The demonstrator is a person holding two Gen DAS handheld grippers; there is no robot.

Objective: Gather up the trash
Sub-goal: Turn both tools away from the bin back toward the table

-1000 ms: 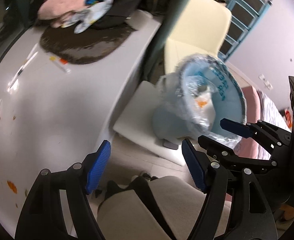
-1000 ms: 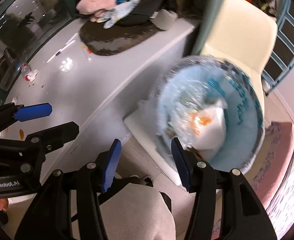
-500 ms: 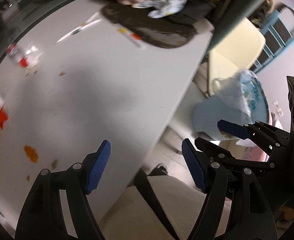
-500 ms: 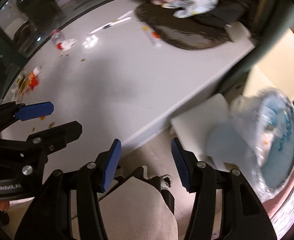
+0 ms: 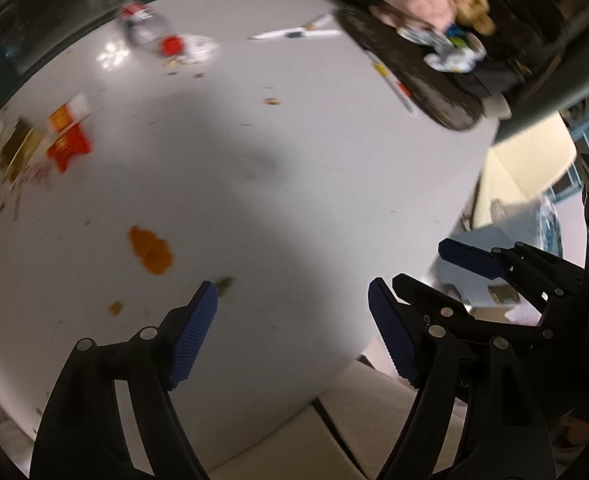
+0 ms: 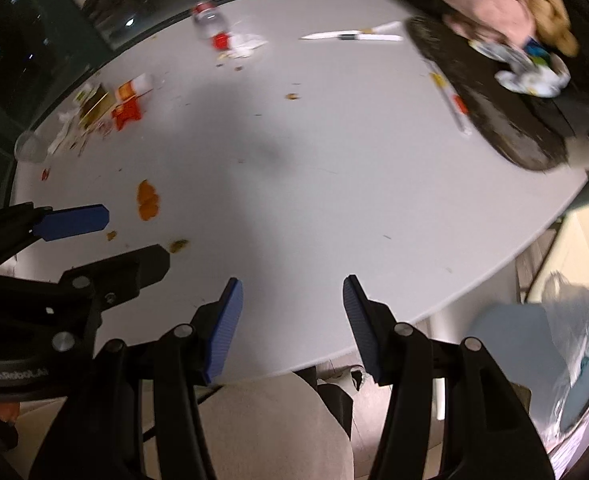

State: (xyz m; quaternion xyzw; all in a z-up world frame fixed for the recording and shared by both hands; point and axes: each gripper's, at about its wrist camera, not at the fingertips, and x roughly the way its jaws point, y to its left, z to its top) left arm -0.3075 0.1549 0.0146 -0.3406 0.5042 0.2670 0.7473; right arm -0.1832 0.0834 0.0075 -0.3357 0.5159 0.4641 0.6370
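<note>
Both sets of fingers are hanging wide and empty over the surface [image 5: 294, 152]. The orange peel [image 5: 150, 250] is lying at ten o'clock from the left gripper [image 5: 290, 336] (clearly nearer than the right gripper [image 6: 292, 328]), its long axis slanting.

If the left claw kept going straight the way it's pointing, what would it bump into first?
Probably bare white tabletop. The open left claw aims there, with the orange peel scrap off to its left; depth is unclear.
</note>
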